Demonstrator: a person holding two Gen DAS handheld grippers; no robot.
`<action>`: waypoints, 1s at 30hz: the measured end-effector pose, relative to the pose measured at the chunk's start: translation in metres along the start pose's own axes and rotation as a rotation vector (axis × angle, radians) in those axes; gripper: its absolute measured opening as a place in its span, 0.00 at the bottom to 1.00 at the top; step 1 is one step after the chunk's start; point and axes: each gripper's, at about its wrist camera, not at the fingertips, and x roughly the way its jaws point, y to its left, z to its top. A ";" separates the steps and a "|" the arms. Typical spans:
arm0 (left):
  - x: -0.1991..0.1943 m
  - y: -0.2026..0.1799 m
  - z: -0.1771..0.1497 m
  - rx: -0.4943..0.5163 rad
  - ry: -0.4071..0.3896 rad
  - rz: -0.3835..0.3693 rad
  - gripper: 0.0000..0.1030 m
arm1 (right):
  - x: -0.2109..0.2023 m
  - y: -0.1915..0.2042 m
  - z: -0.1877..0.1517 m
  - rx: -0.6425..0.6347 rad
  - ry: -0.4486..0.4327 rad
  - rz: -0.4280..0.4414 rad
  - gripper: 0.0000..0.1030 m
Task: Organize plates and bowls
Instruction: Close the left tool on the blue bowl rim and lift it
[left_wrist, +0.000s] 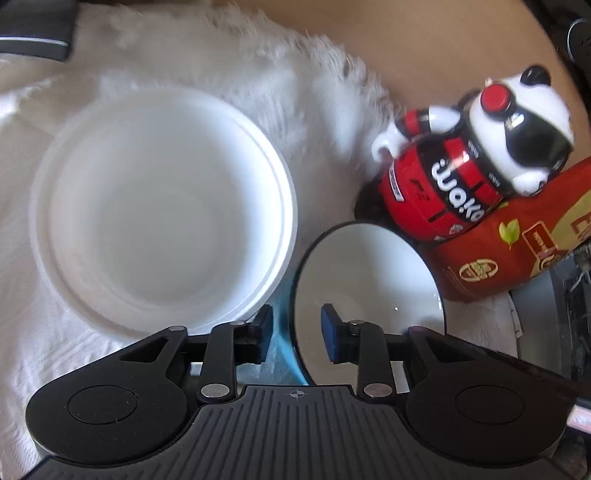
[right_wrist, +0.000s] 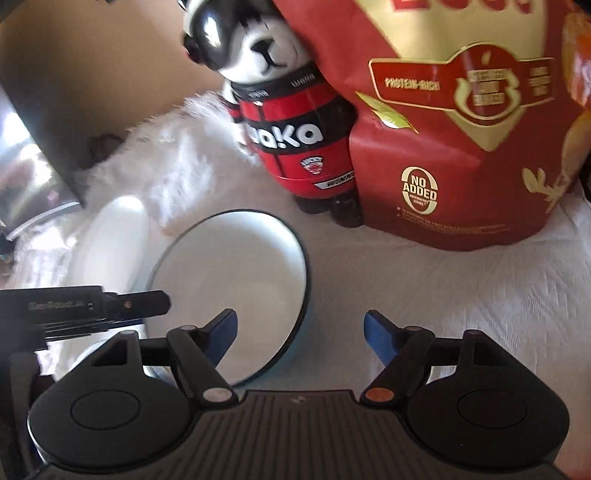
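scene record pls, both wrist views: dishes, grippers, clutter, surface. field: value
white dishes: white plate with a bowl nested in it, on the cloth
rimmed bowl: dark-rimmed bowl, tilted, beside the white plate
left gripper: left gripper straddles the rimmed bowl's near edge; pads not seen pressing
right gripper: right gripper open, left finger over the rimmed bowl, nothing gripped
clutter: panda figurine against red pouch, behind the rimmed bowl
surface: white cloth, fluffy white mat farther back

Both wrist cameras look steeply down, close in; both catch the dark-rimmed bowl (left_wrist: 365, 273) (right_wrist: 236, 295) and panda figure (left_wrist: 476, 155) (right_wrist: 291, 122).
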 end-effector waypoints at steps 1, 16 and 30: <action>0.002 -0.002 0.001 0.023 0.001 0.006 0.31 | 0.007 0.000 0.003 0.010 0.012 -0.015 0.67; 0.007 -0.035 -0.002 0.174 0.045 0.039 0.32 | 0.024 -0.003 0.010 0.065 0.063 0.067 0.44; 0.026 -0.042 0.007 0.182 0.078 0.000 0.33 | 0.030 -0.040 0.005 0.133 0.102 0.090 0.44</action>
